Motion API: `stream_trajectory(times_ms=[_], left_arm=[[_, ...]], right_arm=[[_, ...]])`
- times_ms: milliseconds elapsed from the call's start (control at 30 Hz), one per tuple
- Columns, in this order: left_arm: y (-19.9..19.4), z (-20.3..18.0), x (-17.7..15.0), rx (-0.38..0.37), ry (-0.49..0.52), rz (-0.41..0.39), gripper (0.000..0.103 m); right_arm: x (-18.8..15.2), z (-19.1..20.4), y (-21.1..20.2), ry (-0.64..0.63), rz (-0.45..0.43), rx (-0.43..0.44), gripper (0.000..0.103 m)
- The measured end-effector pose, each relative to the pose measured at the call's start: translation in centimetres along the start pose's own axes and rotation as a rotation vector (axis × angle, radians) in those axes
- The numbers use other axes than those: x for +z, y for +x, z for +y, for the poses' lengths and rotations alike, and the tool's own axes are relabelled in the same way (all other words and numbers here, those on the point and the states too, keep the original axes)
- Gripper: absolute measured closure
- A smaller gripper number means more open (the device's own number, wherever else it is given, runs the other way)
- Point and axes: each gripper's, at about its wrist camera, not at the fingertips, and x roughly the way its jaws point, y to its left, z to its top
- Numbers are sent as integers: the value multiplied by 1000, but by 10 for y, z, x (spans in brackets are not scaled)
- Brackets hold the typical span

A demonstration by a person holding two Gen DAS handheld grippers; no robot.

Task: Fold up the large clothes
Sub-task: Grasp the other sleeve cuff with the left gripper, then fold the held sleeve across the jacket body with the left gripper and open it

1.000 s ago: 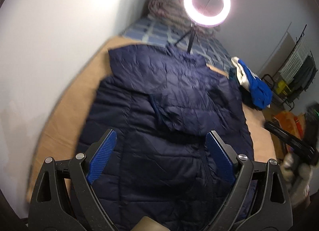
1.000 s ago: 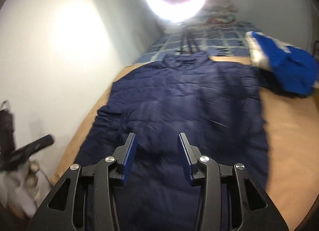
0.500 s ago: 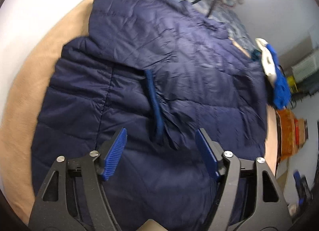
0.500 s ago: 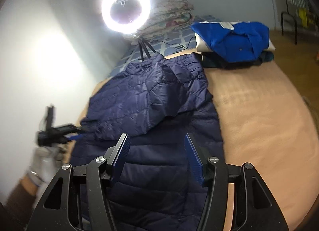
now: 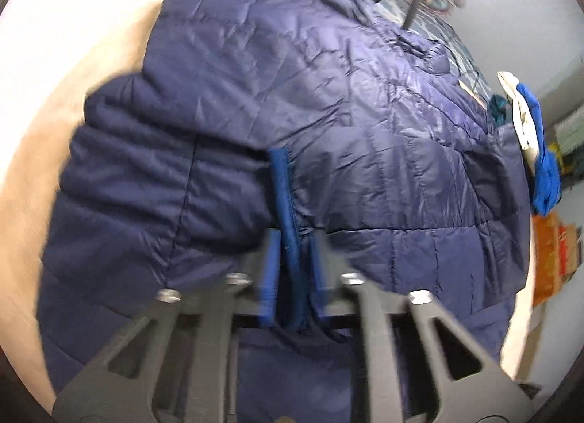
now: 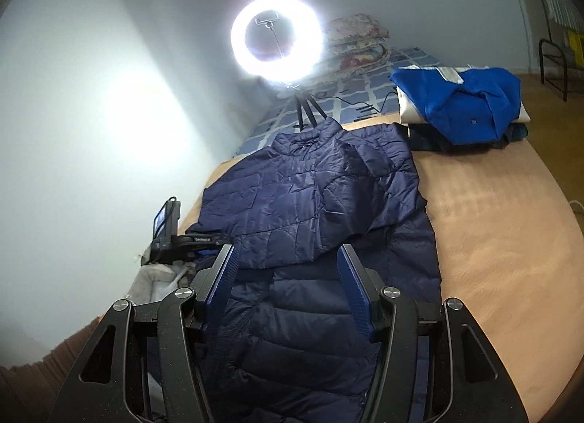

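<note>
A navy quilted puffer jacket [image 5: 365, 131] lies spread on a tan bed cover [image 6: 492, 222], with one sleeve folded across its chest. My left gripper [image 5: 292, 244] is shut on the sleeve's blue cuff [image 5: 284, 196], low over the jacket. The jacket also shows in the right wrist view [image 6: 310, 196]. My right gripper [image 6: 286, 262] is open and empty, held above the jacket's lower half. My left gripper also shows in the right wrist view [image 6: 171, 237] at the jacket's left side.
A lit ring light [image 6: 276, 45] on a tripod stands at the bed's head. Folded blue and white clothes [image 6: 463, 102] are stacked at the far right. A folded floral quilt [image 6: 357, 43] lies behind. A white wall runs along the left.
My left gripper has moved down onto the sleeve cuff and closed on it. My right gripper stayed open and pulled back a little, above the lower jacket.
</note>
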Motion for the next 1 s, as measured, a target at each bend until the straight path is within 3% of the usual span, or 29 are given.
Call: stream_trajectory(times_ms=[300, 467, 667, 800, 833, 900, 933, 1000], left_arm=[[-31, -21, 46, 149, 199, -215, 99], [-18, -6, 86, 182, 158, -252, 100], [12, 14, 117, 181, 120, -259, 102], [21, 33, 116, 55, 54, -223, 102], [21, 37, 115, 35, 34, -214, 98], [26, 51, 115, -53, -28, -170, 66], [29, 59, 117, -93, -68, -151, 42], [33, 68, 119, -125, -126, -127, 39]], right_arm=[[-3, -7, 14, 41, 34, -18, 47], [-5, -1, 23, 4, 47, -38, 47], [-8, 13, 26, -95, 42, -85, 47], [-10, 15, 28, -118, 54, -97, 47], [-10, 15, 28, -118, 58, -97, 47], [-10, 14, 29, -116, 59, -101, 47], [-10, 13, 29, -113, 61, -98, 47], [-11, 13, 30, -98, 71, -88, 47]])
